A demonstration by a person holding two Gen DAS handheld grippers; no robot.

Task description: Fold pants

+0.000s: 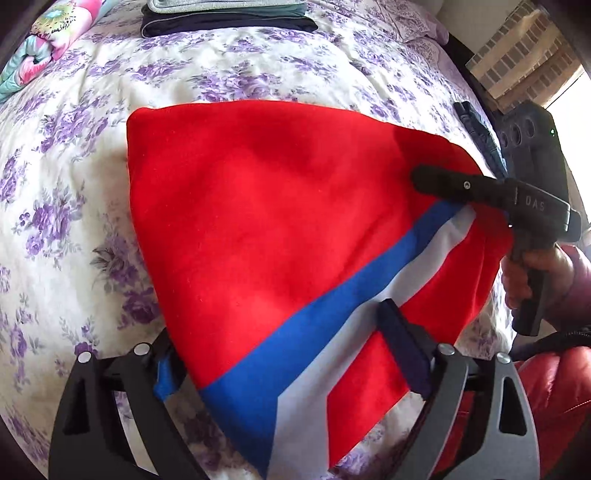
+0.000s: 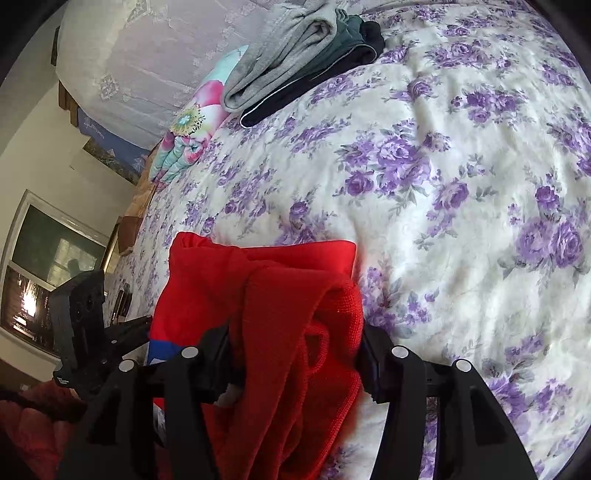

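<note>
Red pants (image 1: 266, 221) with a blue and white side stripe (image 1: 295, 350) lie folded on the flowered bedspread (image 1: 74, 221). My left gripper (image 1: 280, 350) holds the near edge of the pants, with cloth between its fingers. My right gripper (image 1: 436, 184) grips the pants' right edge in the left wrist view. In the right wrist view the right gripper (image 2: 295, 354) is shut on a bunched red fold (image 2: 295, 332). The left gripper (image 2: 122, 332) shows at the left there.
A stack of folded grey and dark clothes (image 2: 295, 55) sits at the far side of the bed (image 1: 229, 14). A colourful quilt (image 2: 192, 140) lies beside it. A dark object (image 1: 476, 129) lies near the bed's right edge.
</note>
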